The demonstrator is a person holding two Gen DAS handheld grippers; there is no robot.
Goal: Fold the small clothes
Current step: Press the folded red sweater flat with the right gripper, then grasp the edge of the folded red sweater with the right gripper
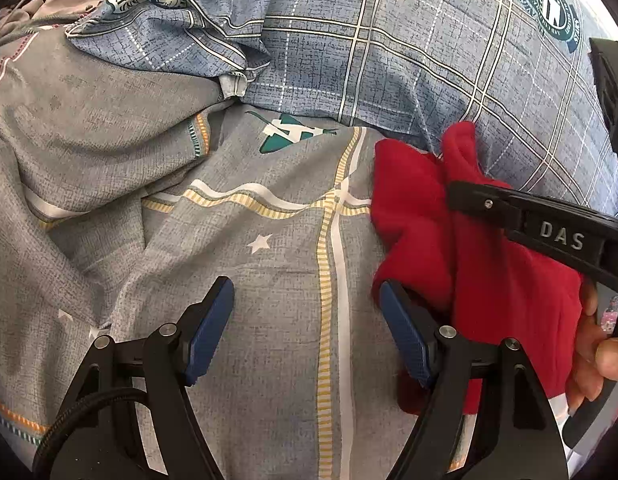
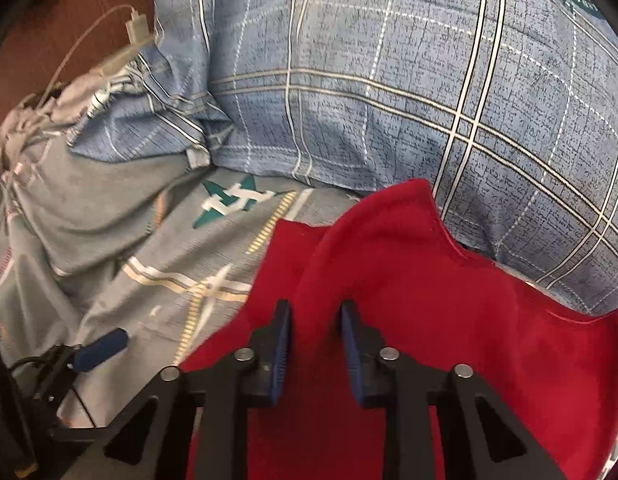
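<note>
A small red garment (image 1: 485,264) lies bunched on the grey bedsheet (image 1: 245,264), right of my left gripper (image 1: 305,308). The left gripper is open and empty, its right finger touching the garment's left edge. In the right wrist view the red garment (image 2: 429,280) fills the lower right. My right gripper (image 2: 315,320) is shut on a raised fold of it, the fold standing up between the blue pads. The right gripper also shows in the left wrist view (image 1: 461,196), clamped over the cloth. The left gripper's blue fingertip (image 2: 103,348) shows at lower left.
A blue plaid pillow (image 1: 409,40) lies behind the garment. A rumpled grey duvet (image 1: 89,128) is heaped at the left. A white cable and plug (image 2: 137,32) lie by the wooden headboard (image 2: 69,12). A hand (image 1: 597,340) holds the right gripper.
</note>
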